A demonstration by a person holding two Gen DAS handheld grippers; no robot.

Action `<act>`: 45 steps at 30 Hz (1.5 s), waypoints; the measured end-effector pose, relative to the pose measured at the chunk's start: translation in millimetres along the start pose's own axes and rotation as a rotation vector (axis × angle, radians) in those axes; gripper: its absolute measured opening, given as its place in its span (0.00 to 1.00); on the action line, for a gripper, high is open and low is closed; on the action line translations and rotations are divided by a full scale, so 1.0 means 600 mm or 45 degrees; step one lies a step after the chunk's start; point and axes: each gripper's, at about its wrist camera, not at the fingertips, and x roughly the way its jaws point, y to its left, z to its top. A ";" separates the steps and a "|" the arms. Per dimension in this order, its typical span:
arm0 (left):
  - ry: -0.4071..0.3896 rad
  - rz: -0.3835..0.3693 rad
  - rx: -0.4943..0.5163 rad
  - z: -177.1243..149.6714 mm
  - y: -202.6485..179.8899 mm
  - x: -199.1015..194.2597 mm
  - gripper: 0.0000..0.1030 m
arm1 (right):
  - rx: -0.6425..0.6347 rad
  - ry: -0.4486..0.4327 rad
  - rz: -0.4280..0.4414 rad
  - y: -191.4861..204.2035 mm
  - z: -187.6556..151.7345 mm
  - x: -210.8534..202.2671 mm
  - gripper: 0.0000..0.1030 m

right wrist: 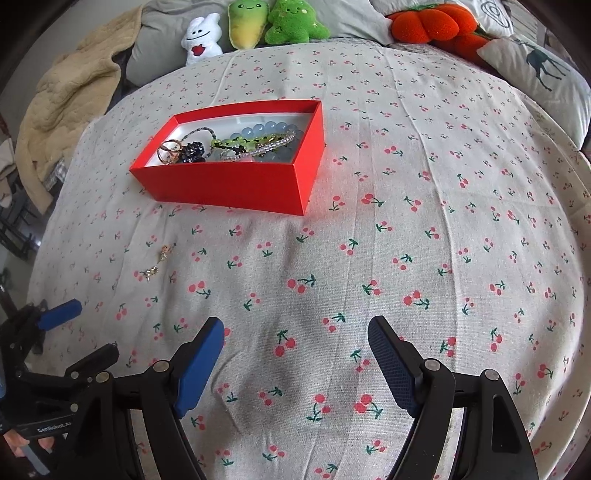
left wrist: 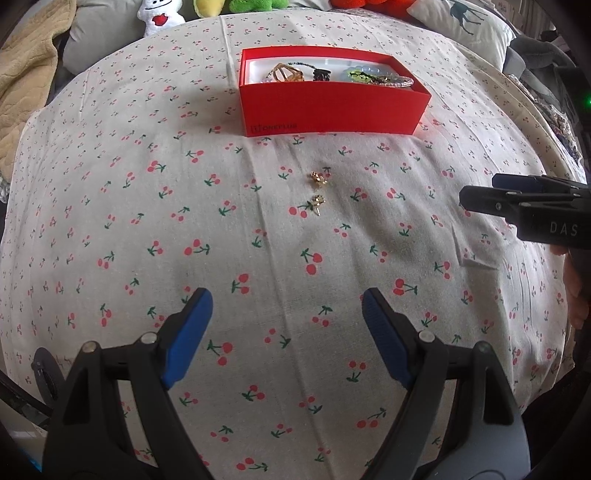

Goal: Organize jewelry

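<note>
Earrings: two small gold ones, the farther earring [left wrist: 318, 177] and the nearer earring [left wrist: 317, 201], lie loose on the cherry-print bedsheet [left wrist: 258, 258], roughly mid-surface, just in front of the long near wall of the red box [left wrist: 332, 107]. They sit near each other but apart. Too small to make out the design; the nearer one seems to have a thin post sticking out toward the camera in the left wrist view, and its long axis runs about along that line. Orientation of the farther one cannot be told.

The red box stands open-topped toward the far edge of the bed, its long axis running across the left wrist view. White lining inside. It holds tangled jewelry: gold ring-like pieces [right wrist: 169, 150], a black cluster [right wrist: 192, 152], pale blue beads [right wrist: 266, 129] and a green strand [right wrist: 240, 142]. Its near wall hides the lower part of the contents.

Left gripper [left wrist: 286, 325] hangs over bare sheet short of the earrings, fingers spread wide, nothing between them. Right gripper [right wrist: 295, 354] is likewise spread and empty, over the sheet to the right of the earrings; in the left wrist view it is cut off at the right edge.

Plush toys [right wrist: 258, 22] and pillows [right wrist: 535, 70] line the far edge, partly cropped. A beige blanket [right wrist: 66, 99] is bunched at the far left corner.
</note>
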 end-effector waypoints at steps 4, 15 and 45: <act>-0.003 -0.023 0.016 0.002 -0.007 0.005 0.81 | -0.006 0.010 -0.028 -0.005 -0.002 0.010 0.79; -0.015 -0.069 0.054 0.010 -0.023 0.021 0.73 | -0.005 0.024 -0.071 -0.023 -0.004 0.022 0.80; -0.096 -0.067 0.119 0.069 -0.030 0.066 0.11 | -0.101 0.013 -0.159 -0.008 -0.015 0.046 1.00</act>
